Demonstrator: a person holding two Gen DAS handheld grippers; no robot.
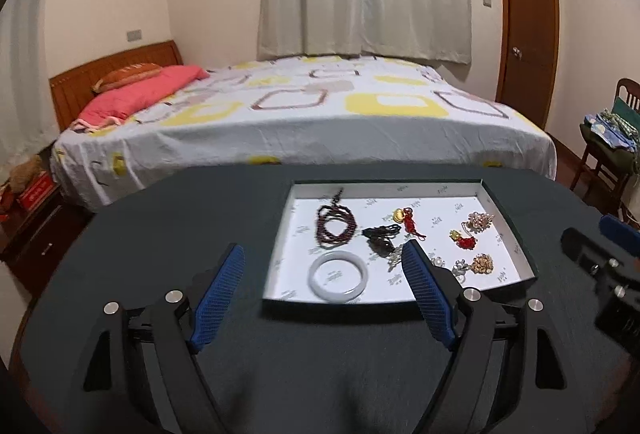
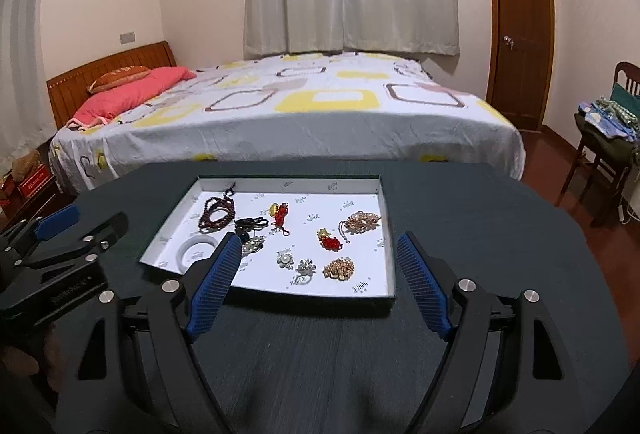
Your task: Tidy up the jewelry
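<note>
Shallow white tray (image 2: 280, 296) sits on the dark table (image 2: 460, 202), long axis running left to right across your view. Inside it: white bangle (image 1: 337, 276) lying flat, dark bead strand (image 1: 335, 224), gold clusters. Your left gripper (image 1: 325, 258) and right gripper (image 2: 320, 248) both stand wide apart, holding nothing
</note>
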